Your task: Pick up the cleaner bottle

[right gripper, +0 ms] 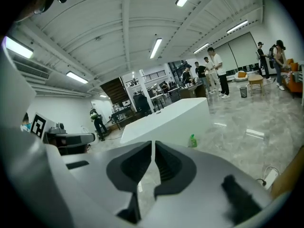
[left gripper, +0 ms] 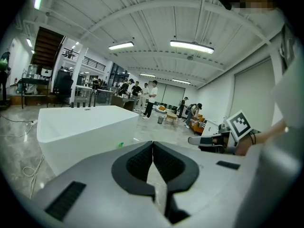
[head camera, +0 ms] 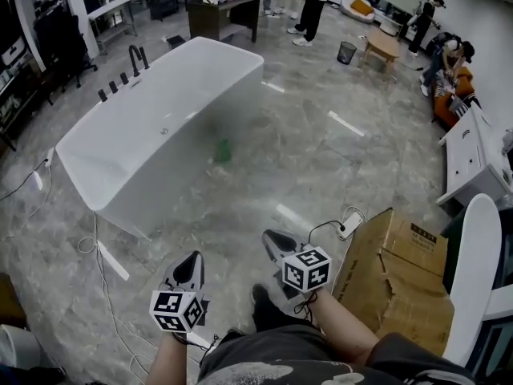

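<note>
Left hand-held gripper (head camera: 191, 263): jaws together, pads meeting at the tips, nothing between them. Right hand-held gripper (head camera: 272, 238): same, closed to a thin slit and empty. Both are carried low in front of the body, noses tipped slightly down and aimed across the floor (head camera: 321, 159). That looks like a carrying posture rather than a reach, and closed jaws make sense with nothing in range yet. The cleaner bottle (head camera: 223, 151) is well apart from both. It's the small green thing standing on the floor at the foot of the bathtub (head camera: 184, 167), by the long side wall that faces us. Can't tell whether it touches the wall. The right gripper view shows it upright with a pale cap, just right of that gripper's centreline, so I'd guess the right one is better lined up for the pick. In the left gripper view only a sliver of green peeks over the gripper body. The floor between us and the bottle is bare. A cardboard box (head camera: 401, 271) and a power strip (head camera: 350, 223) sit off to the right, out of the path. Task is at the approach stage. Next, whichever gripper takes it must open before it gets to the bottle. The wall close behind leaves little room on that side, so come in from the open floor.
</note>
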Demonstrator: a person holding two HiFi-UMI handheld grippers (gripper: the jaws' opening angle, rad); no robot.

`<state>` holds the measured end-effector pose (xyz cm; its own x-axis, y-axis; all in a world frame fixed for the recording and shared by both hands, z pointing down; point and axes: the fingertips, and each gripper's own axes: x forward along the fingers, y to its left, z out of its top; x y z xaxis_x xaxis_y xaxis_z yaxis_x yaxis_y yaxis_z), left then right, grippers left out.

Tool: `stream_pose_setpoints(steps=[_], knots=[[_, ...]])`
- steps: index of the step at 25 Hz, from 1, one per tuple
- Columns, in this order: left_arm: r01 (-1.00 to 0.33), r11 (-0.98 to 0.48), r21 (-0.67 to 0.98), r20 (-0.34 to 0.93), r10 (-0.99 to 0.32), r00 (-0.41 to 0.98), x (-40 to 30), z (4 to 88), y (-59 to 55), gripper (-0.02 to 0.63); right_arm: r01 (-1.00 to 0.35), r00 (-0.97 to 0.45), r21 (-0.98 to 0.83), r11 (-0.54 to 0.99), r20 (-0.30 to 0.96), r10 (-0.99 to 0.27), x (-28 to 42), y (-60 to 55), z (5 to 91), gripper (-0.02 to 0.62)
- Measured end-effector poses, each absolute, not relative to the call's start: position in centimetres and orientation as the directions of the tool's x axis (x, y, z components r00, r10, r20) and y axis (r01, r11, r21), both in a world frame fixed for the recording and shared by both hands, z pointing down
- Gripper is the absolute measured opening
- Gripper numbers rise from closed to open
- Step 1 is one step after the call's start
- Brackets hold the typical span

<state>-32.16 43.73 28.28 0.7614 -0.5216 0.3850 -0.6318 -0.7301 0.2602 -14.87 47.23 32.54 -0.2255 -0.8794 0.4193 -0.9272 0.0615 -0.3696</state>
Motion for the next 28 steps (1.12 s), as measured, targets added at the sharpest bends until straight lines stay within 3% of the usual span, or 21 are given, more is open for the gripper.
stream_pose_setpoints(steps=[13,19,28], knots=[[-0.639,-0.737,0.219,0.385,-0.536,0.751,-23.6,26.5,39.2,0.014,-0.906,-0.188,-0.424,0.006,0.390,-0.902,-4.3,43.8,31.6,0.035],[-0.697,-0.687,0.207,0.361,-0.608,0.707,-22.4,26.5,38.1,0.014,-0.905,-0.216,-0.423,0.042,0.374,-0.902,-1.8,42.8,32.1,0.035],[-0.690,-0.696,0.201,0.370,-0.598,0.711,-20.4,26.3,36.7,0.014,-0.886,-0.224,-0.461,0.035,0.362,-0.905,-0.6,41.8,32.6,0.035]])
